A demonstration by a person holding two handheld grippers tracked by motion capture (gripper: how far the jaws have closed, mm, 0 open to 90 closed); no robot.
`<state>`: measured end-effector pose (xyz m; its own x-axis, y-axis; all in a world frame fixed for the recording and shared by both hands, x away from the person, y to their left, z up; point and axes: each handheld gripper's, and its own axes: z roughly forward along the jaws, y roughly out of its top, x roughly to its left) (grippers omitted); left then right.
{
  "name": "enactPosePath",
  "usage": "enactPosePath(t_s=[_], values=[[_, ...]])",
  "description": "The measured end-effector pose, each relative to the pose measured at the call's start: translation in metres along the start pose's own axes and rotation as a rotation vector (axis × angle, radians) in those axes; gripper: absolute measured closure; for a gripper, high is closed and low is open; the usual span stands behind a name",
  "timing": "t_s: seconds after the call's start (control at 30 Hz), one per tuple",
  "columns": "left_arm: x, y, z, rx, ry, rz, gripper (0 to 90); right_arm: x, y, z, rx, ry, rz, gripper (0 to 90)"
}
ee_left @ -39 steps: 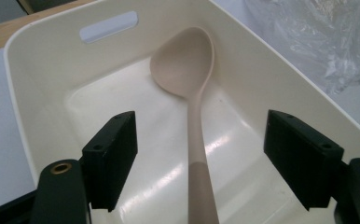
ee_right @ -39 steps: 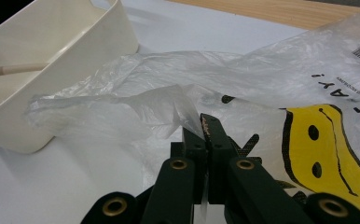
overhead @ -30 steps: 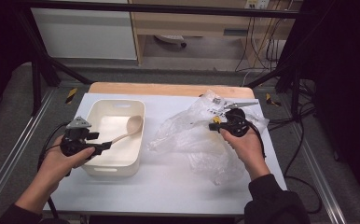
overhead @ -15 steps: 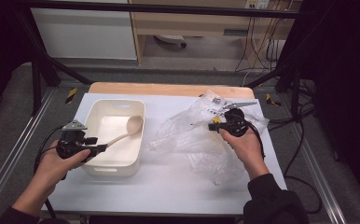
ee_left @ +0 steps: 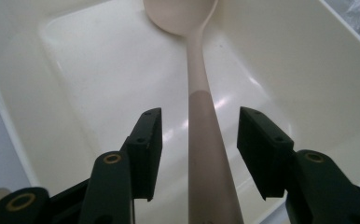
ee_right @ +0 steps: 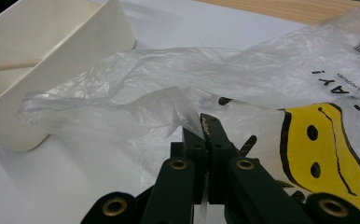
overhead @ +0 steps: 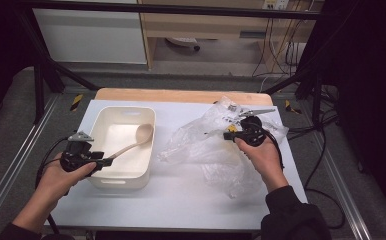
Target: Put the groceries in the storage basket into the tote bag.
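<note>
A cream spoon (overhead: 131, 145) lies slanted in a white tub (overhead: 101, 180), bowl toward the far right corner. Its handle (ee_left: 205, 140) runs between the jaws of my left gripper (ee_left: 199, 149), which stands open with a gap on each side. In the high view the left gripper (overhead: 103, 161) sits at the tub's near left rim. A crumpled clear plastic bag (overhead: 206, 145) with a yellow smiley face (ee_right: 318, 154) lies at the right. My right gripper (ee_right: 205, 128) is shut on a fold of its film, above the bag's middle (overhead: 227, 135).
The white table top (overhead: 181, 200) has a wooden strip (overhead: 181, 95) along its far edge. Metal frame rails (overhead: 11, 165) run along both sides. Cables (overhead: 326, 150) trail off the right side. Bare table lies between tub and bag.
My left gripper has drawn back a little toward the near left along the spoon's handle. The spoon, the bag and my right gripper stay where they were.
</note>
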<state>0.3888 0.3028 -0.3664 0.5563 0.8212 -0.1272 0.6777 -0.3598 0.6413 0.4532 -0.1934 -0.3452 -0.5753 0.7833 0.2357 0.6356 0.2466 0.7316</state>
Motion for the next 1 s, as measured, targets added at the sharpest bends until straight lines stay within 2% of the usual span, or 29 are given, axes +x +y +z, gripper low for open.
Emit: enactPosePath(t_s=[0.4,0.7,1.0], values=[[0.0019,-0.0033,0.0025,0.031,-0.012,-0.001,56.3,-0.0004,0.0,0.0004,0.0,0.0,0.004,90.0],[0.0034,-0.005,0.0064,0.08,-0.023,0.006,58.0,-0.0009,0.0,0.0004,0.0,-0.002,0.003,90.0],[0.0039,-0.0044,0.0068,0.091,-0.034,0.019,61.2,-0.0003,0.0002,0.0017,-0.001,-0.001,0.003,90.0]])
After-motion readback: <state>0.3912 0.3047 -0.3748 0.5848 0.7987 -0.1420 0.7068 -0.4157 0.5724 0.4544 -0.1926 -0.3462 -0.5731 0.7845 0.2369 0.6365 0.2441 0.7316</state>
